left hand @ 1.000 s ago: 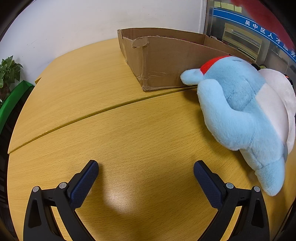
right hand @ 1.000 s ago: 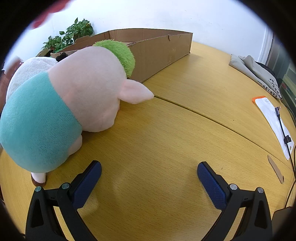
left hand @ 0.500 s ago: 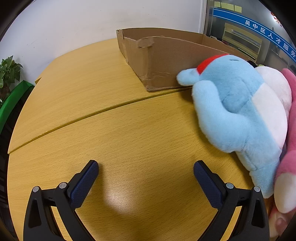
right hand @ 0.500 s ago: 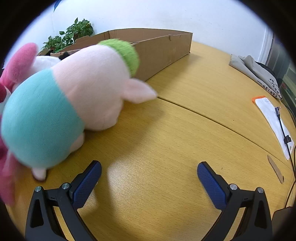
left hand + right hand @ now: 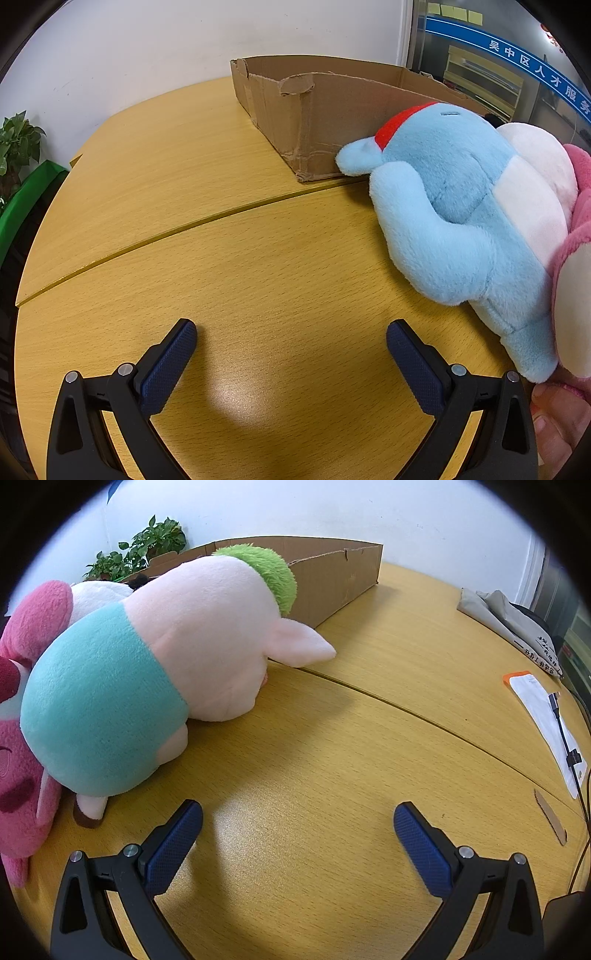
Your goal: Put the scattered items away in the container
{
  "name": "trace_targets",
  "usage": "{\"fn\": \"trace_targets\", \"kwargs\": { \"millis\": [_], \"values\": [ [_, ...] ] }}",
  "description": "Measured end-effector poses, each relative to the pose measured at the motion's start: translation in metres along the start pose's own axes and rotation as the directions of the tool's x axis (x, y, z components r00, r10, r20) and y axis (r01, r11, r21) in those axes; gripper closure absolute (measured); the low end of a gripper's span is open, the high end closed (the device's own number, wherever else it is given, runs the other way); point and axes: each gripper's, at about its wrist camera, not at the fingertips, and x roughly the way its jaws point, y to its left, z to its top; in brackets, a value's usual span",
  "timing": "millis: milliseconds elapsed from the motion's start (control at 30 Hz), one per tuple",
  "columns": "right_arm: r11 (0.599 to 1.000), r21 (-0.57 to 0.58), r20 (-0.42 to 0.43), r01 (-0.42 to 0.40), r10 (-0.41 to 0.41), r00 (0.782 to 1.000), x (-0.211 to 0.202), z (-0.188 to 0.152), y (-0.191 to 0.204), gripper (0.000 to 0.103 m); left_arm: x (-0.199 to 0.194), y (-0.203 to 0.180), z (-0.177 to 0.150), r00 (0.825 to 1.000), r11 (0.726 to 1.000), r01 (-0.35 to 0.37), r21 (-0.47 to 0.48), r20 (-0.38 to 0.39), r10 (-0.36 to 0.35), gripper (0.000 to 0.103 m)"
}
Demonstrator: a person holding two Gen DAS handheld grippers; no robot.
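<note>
A light blue plush (image 5: pixel 454 221) with a red collar lies on the wooden table (image 5: pixel 240 258), right of my open, empty left gripper (image 5: pixel 291 339). A white plush (image 5: pixel 535 162) and a pink plush (image 5: pixel 576 236) lie beyond it, the pink one against a bare hand (image 5: pixel 561 413). The cardboard box (image 5: pixel 332 110) stands behind them. In the right wrist view a pale pink pig plush (image 5: pixel 147 679) in a teal shirt with green hair lies left of my open, empty right gripper (image 5: pixel 297 821). The pink plush (image 5: pixel 22 768) lies at the far left, the box (image 5: pixel 332 579) behind.
Potted plants (image 5: pixel 140 554) stand behind the box; one (image 5: pixel 14 147) also shows at the left in the left wrist view. A grey cloth bag (image 5: pixel 517 624), a white sheet with an orange edge (image 5: pixel 543 716), a cable and a cardboard scrap (image 5: pixel 550 816) lie at the table's right side.
A pink plush has come in beside the other toys with a bare hand under it. The blue plush and the pig plush have shifted slightly. Both grippers stay still and open.
</note>
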Motion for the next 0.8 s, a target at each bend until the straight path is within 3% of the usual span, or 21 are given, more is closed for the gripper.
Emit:
{"fn": "trace_targets", "kwargs": {
  "millis": [800],
  "values": [
    [1.000,-0.003,0.000,-0.002,0.002,1.000,0.0000,0.0001,0.0000,0.000,-0.0008,-0.0027,-0.0002,1.000,1.000,-0.001,-0.001,0.000,0.001,0.000]
  ]
}}
